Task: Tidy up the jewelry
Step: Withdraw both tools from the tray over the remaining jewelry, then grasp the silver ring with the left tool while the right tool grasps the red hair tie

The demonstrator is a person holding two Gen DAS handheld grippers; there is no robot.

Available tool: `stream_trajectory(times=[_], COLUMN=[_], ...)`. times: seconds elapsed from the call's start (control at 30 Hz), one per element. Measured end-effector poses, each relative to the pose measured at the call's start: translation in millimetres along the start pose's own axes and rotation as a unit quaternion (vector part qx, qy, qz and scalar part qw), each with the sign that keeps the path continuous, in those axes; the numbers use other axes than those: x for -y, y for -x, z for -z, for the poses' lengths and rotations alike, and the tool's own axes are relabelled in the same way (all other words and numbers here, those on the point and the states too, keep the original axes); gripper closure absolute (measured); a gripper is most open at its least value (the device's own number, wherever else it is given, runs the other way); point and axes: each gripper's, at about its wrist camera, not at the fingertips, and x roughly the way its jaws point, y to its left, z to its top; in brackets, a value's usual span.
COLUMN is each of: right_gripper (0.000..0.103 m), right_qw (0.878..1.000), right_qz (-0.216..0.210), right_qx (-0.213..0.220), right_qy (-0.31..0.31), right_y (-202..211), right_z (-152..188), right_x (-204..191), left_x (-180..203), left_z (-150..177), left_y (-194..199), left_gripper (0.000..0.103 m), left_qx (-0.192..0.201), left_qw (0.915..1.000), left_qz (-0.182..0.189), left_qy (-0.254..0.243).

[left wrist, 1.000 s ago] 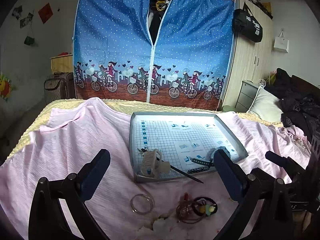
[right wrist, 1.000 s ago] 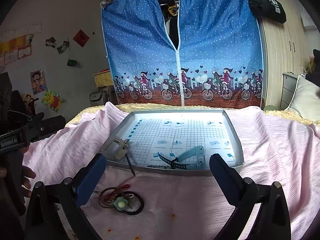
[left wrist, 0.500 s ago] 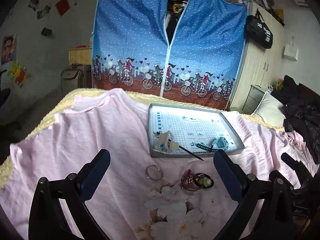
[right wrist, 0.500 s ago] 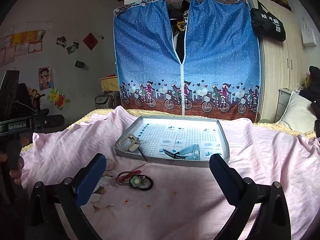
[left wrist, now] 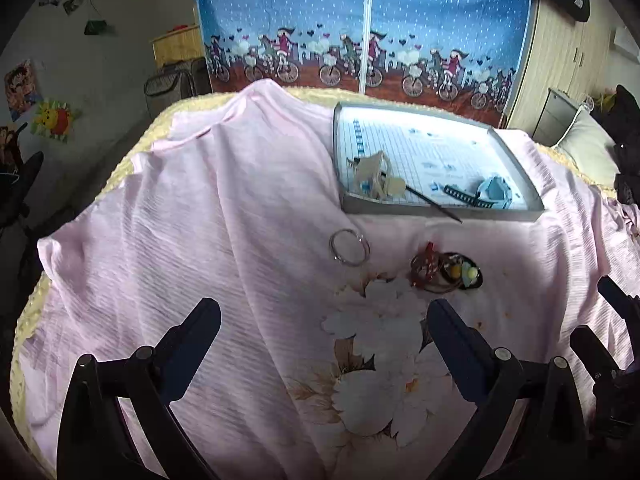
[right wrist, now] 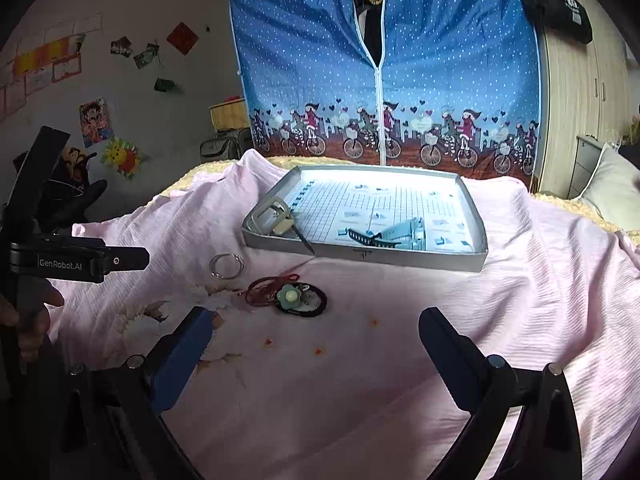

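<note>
1. The left gripper (left wrist: pixel 324 314), with black arms and dark blue finger pads, hangs released and empty at 6 o'clock in its own view, its jaws spread wide over a pink ribbed bedsheet (left wrist: pixel 200 240) with a pale flower print.
2. The right gripper (right wrist: pixel 316 320), of the same build, is likewise spread wide and grasps nothing, over the same sheet, which carries a few small orange stains here.
3. From the right wrist, at 9 o'clock, a person's hand (right wrist: pixel 24 320) grips the black handle of the left gripper.
4. Past the left fingertips, toward 12 o'clock, a thin clear bangle ring (left wrist: pixel 349 247) lies flat on the sheet.
5. Just at 3 o'clock of the bangle sits a tangle of red cord and black hair ties with a pale green flower charm (right wrist: pixel 289 295), apart from the bangle.
6. Farther on stands a shallow grey rectangular tray with a grid-printed floor (left wrist: pixel 440 213); inside it, near the front wall, lie a beige hair claw clip (left wrist: pixel 374 176), a thin black stick (left wrist: pixel 434 204) poking over the front rim, a black toothed comb clip (left wrist: pixel 466 196) and a light blue clip (left wrist: pixel 494 192).
7. Farthest, at 12 o'clock, a blue polka-dot fabric wardrobe with a bicycle print (right wrist: pixel 384 80) stands partly unzipped.
</note>
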Motion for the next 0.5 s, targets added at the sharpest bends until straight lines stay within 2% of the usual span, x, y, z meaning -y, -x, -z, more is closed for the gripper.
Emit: stream_trajectory(times=[0.13,0.27,0.33,0.43,0.5], right_gripper=[0.0,0.0,0.0,0.0,0.0], right_qw=[0.999,0.997,0.996,0.994,0.993], right_qz=[-0.017,-0.034,-0.043,-0.054,-0.066], right_qx=[-0.045,-0.072,-0.078,-0.091,-0.1], right_qy=[-0.011,-0.023,-0.027,-0.025,-0.021], right_y=[-21,-40,-50,-71,-82], right_z=[2,-3,-5,-7,-7], right_x=[8,20,26,30,29], left_x=[-9,-22,-29,-27,-23], left_z=[-1,-12,-21,-33,-37], left_y=[-26,-53,-62,-72,-80], left_gripper=[0.002,0.003,0.005,0.008,0.011], left_qx=[-0.064,-0.119,-0.124,-0.108,-0.104], left_qw=[0.9975,0.9892,0.9879,0.9926,0.9931], left_qz=[0.025,0.071,0.075,0.054,0.052], left_qy=[0.019,0.048,0.053,0.012,-0.012])
